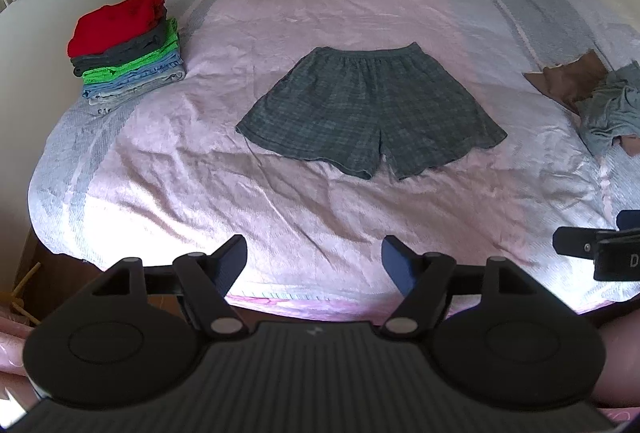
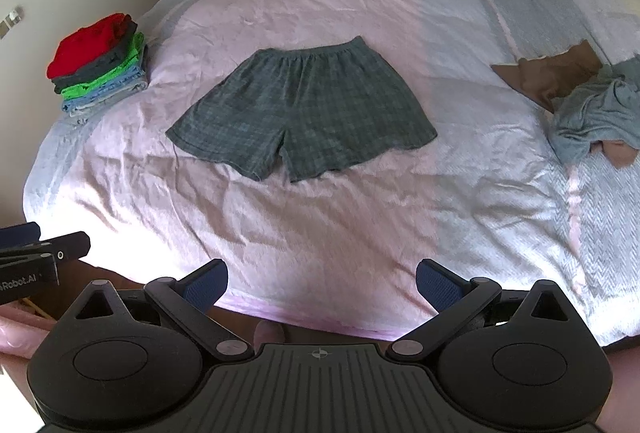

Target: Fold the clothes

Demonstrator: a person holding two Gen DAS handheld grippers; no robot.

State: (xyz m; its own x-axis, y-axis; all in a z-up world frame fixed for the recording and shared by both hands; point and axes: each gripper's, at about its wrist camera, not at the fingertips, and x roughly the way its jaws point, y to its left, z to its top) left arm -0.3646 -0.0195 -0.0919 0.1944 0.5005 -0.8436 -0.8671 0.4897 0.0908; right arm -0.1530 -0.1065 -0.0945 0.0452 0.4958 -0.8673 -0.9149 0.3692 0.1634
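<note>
A pair of dark plaid shorts (image 1: 370, 111) lay spread flat near the middle of a bed (image 1: 320, 5) covered in a pale pink and grey-blue sheet, waistband toward the far side and both leg openings toward the cameras. To the left, near the bed's edge and well apart from the shorts, stood a stack of folded clothes (image 1: 126, 49), red on top, then dark grey, green and light blue. To the right lay a loose heap of unfolded garments (image 2: 580, 101), brown and grey-blue. Both tools hovered over the near edge of the bed, clear of the cloth: the left gripper (image 1: 314, 259) with its blue-padded fingers spread and holding nothing, the right gripper (image 2: 322, 285) likewise spread and empty. White lettering reading "Robot.AI" showed on the left gripper's side in the right wrist view.
</note>
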